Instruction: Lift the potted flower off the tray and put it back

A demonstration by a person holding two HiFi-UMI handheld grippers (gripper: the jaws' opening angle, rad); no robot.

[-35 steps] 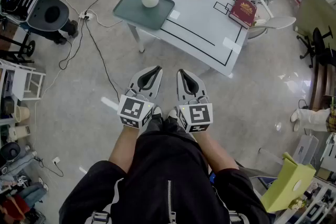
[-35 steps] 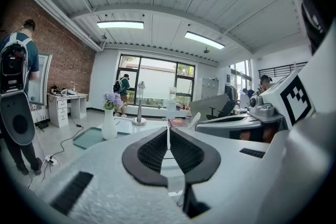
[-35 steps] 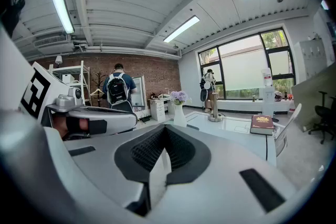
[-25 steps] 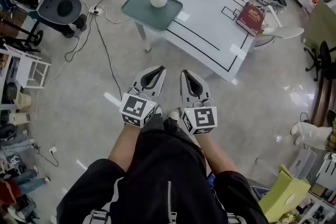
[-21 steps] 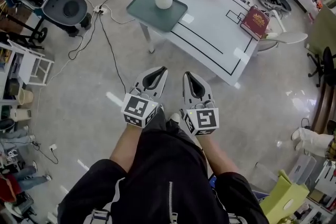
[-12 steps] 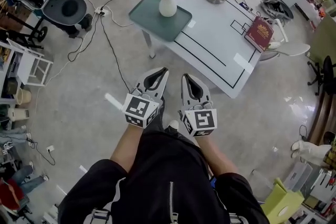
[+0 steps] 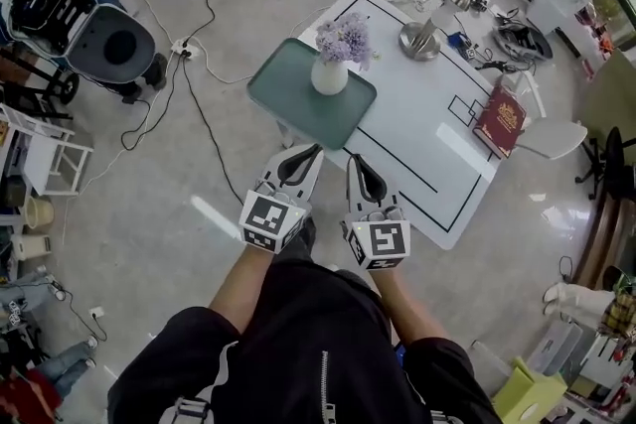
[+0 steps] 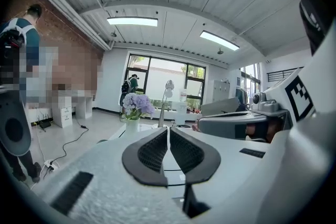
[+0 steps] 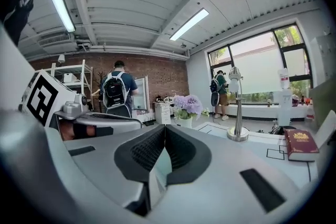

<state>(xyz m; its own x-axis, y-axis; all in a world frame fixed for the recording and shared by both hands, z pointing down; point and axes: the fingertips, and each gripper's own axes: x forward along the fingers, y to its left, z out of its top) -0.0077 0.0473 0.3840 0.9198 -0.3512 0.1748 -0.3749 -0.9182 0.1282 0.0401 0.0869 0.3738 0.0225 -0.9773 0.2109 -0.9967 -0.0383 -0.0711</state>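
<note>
The potted flower (image 7: 333, 65), purple blooms in a white vase, stands on a green tray (image 7: 293, 104) at the near corner of a white table (image 7: 427, 149). Both grippers are held side by side in front of the person, short of the tray's edge. My left gripper (image 7: 316, 149) is shut with nothing in it, and so is my right gripper (image 7: 350, 158). The flower (image 8: 134, 108) shows beyond the closed left gripper (image 8: 168, 129) in the left gripper view. It also shows as a flower (image 9: 185, 106) past the closed right gripper (image 9: 164, 127) in the right gripper view.
On the table lie a red book (image 7: 500, 117) and a metal lamp base (image 7: 420, 38). A white chair (image 7: 552, 139) stands at the table's right. Cables (image 7: 189, 84) run over the floor at the left, near a black and grey cart (image 7: 89, 20). A person with a backpack (image 9: 116, 93) stands further off.
Both grippers have moved forward together toward the table. The tray and flower now lie just ahead of the jaw tips. Both grippers stay shut.
</note>
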